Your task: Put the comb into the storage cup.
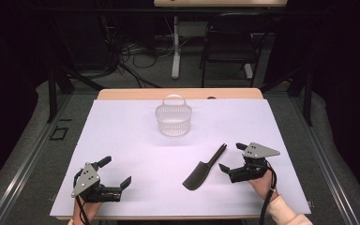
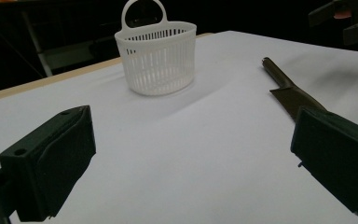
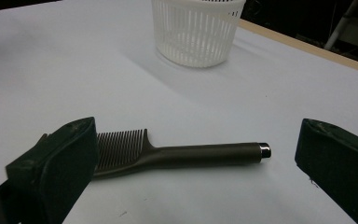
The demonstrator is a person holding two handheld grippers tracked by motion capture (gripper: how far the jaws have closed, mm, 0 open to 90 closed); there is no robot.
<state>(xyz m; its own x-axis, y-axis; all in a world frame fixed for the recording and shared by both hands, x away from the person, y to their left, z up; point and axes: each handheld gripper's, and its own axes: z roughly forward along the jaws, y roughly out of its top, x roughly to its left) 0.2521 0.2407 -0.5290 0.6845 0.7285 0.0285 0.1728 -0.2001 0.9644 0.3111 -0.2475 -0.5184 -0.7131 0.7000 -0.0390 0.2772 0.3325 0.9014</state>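
A dark comb [image 1: 203, 169] with a long handle lies flat on the white table cover, right of centre. A white slatted plastic basket [image 1: 173, 117] with a loop handle stands upright at the middle back. My right gripper [image 1: 229, 157] rests open on the table just right of the comb, its jaws pointing left toward the comb handle [image 3: 200, 153]. Near the front left my left gripper [image 1: 116, 172] sits open, jaws pointing right, with nothing between them. In the left gripper view the basket [image 2: 156, 58] is ahead and the comb [image 2: 292, 95] lies at the right.
The white cover [image 1: 122, 140] spans a wooden table whose edge [image 1: 178, 93] shows at the back. Beyond the table stand a black chair [image 1: 229, 42], a white table leg [image 1: 176, 51] and loose cables on the floor.
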